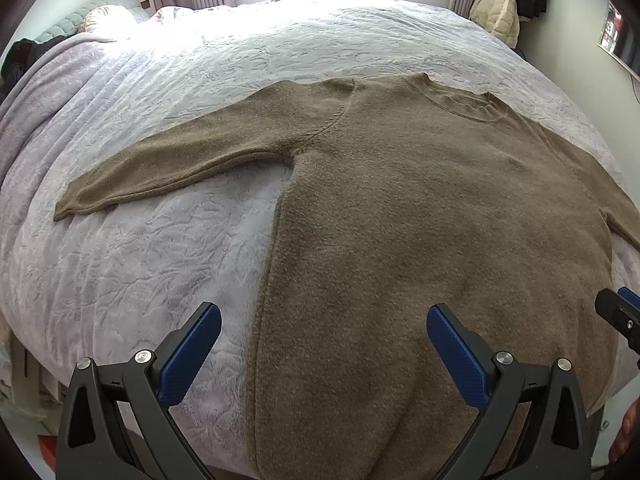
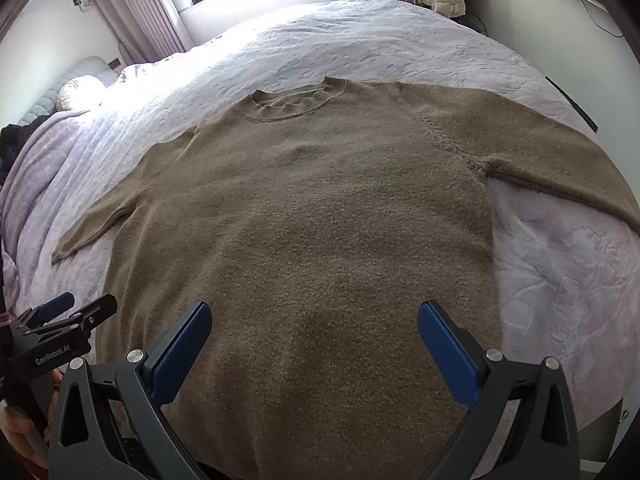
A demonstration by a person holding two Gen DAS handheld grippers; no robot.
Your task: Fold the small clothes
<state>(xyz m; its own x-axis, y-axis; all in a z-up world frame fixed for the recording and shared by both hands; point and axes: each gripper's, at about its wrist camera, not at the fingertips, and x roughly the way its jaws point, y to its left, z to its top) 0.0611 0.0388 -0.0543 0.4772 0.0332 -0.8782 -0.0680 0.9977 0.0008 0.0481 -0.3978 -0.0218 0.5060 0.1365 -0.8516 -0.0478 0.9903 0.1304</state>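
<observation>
Plainly the sweater (image 1: pixel 420 208), spread flat on the bed (image 1: pixel 140 264), looks soft, limp and light, best pinched at a cuff or hem corner; the left gripper (image 1: pixel 324 344) and right gripper (image 2: pixel 314 340) hover wide open, empty.

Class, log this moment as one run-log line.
stage: pre-fold | sweater: flat on bed, sleeves spread | left gripper: open, empty | right gripper: open, empty

Legible text: one item. "GenRobot.AI", white lettering on the black body of the left gripper (image 2: pixel 66 312), right wrist view. Framed picture (image 1: pixel 618 36) on the wall possibly carries print; too blurred to read.
</observation>
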